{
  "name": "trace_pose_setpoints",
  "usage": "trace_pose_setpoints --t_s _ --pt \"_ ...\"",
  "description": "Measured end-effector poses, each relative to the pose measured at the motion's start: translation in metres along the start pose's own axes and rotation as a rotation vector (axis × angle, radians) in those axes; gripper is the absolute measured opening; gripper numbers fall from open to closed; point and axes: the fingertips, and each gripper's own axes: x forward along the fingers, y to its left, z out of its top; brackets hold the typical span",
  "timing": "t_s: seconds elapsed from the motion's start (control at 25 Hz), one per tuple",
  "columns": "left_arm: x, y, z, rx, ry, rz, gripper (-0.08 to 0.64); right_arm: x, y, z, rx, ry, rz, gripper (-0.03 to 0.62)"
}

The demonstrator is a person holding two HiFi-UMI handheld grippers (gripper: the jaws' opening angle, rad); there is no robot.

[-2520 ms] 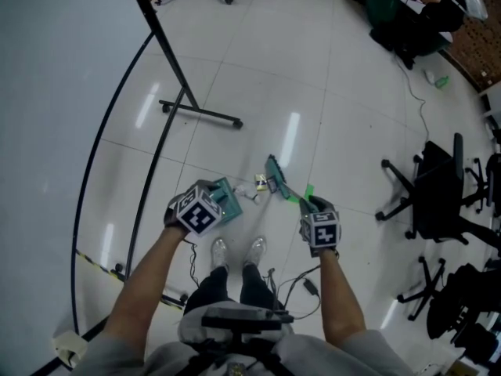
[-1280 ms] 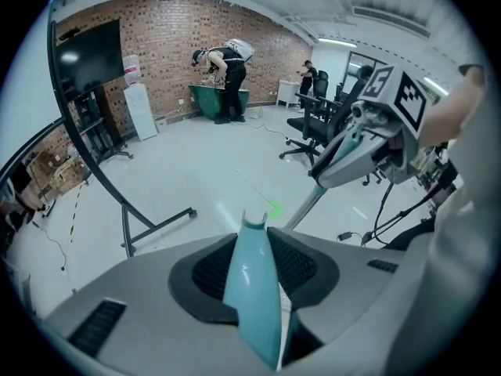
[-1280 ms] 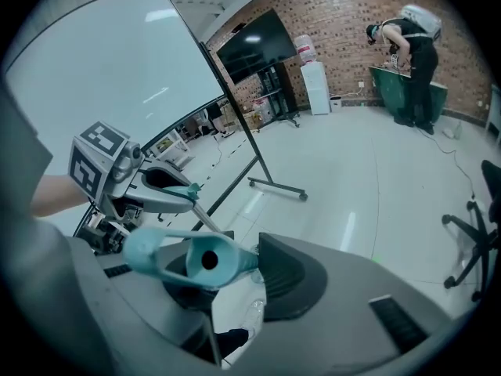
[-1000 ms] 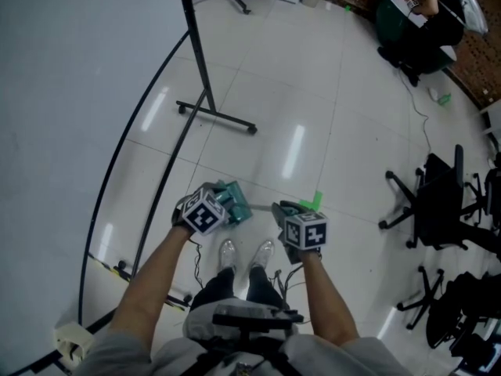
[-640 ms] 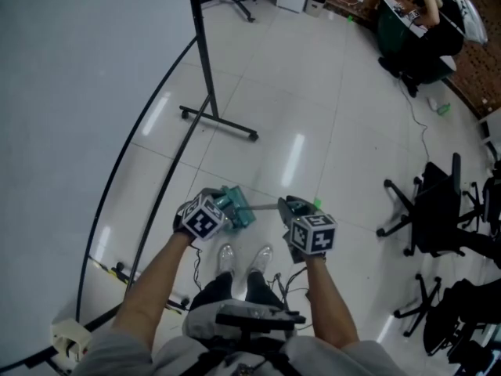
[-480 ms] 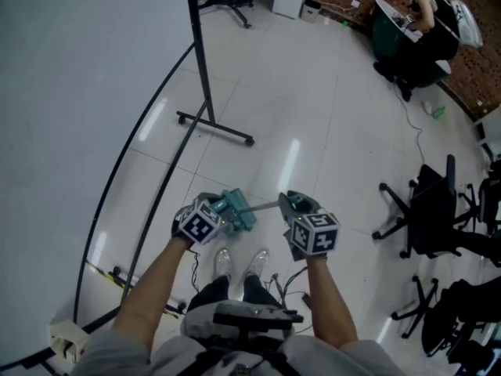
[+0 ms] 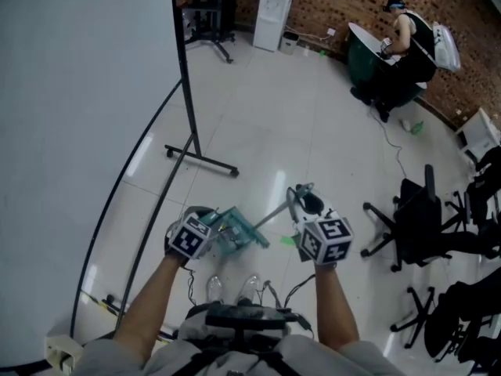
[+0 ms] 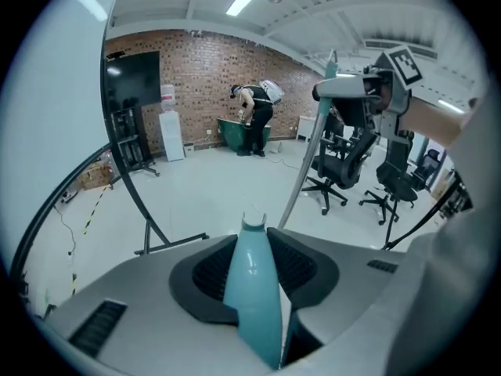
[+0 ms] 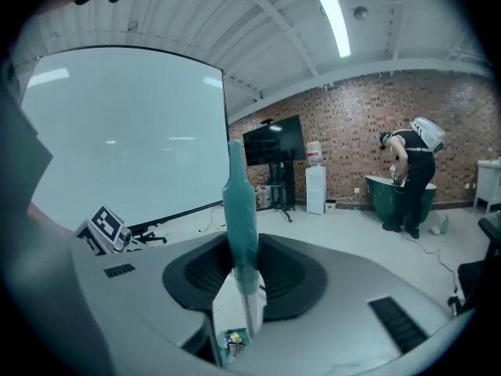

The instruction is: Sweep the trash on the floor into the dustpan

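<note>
Left gripper (image 8: 254, 249) tight on dustpan handle (image 8: 252, 296), right gripper (image 9: 243, 255) on broom handle (image 9: 239, 198)

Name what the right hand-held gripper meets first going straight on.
Past the broom handle that the right hand-held gripper grips, the way looks free over the floor toward the black TV stand; depth unclear.

Glossy white tiled floor (image 7: 313, 116); wheeled stand (image 7: 200, 160) left of centre; black office chairs (image 7: 419, 218) at right; water dispenser (image 7: 273, 8) at top.
</note>
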Motion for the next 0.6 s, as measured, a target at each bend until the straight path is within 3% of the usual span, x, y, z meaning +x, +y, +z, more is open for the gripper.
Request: trace_pose_setpoints --t_s 0.28,0.6 --pt "-0.031 -0.001 0.054 0.016 -0.073 0.008 0.114 -0.039 -0.018 0.051 -0.056 -0.127 -0.054 0.100" --pt "-0.046 0.008 0.083 0.028 -0.119 0.054 0.114 -0.049 -0.030 0.073 -0.081 -0.182 -0.097 0.100"
